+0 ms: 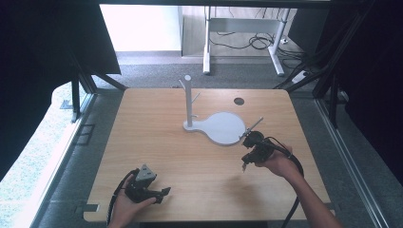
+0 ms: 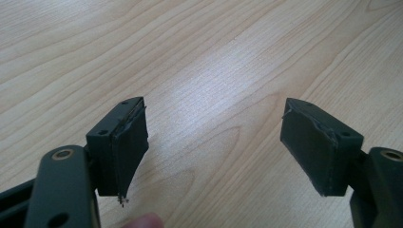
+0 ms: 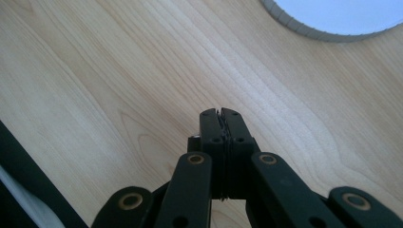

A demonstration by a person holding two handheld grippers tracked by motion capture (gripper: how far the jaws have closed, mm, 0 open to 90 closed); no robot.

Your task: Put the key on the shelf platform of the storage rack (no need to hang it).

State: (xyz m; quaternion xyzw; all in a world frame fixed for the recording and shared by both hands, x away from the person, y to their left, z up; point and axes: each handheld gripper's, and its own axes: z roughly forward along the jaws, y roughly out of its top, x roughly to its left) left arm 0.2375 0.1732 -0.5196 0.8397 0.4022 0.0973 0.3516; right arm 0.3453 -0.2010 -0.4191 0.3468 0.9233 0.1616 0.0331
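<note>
My left gripper [image 1: 163,193] rests near the table's front left edge in a person's hand. Its jaws point right and stand wide open [image 2: 214,137] over bare wood, with nothing between them. My right gripper [image 1: 248,141] is held at the right, just off the rim of a white stand's round base [image 1: 223,128]. In the right gripper view the jaws [image 3: 221,118] are pressed together with nothing visible between them, and the base [image 3: 332,14] shows at the top right. The stand's upright post [image 1: 188,102] carries short side pegs.
A thin grey rod [image 1: 254,125] slants beside the base's right rim, close to the right gripper. A dark round hole [image 1: 239,101] sits in the wooden table [image 1: 157,142] at the back right. Black frame posts stand at both sides.
</note>
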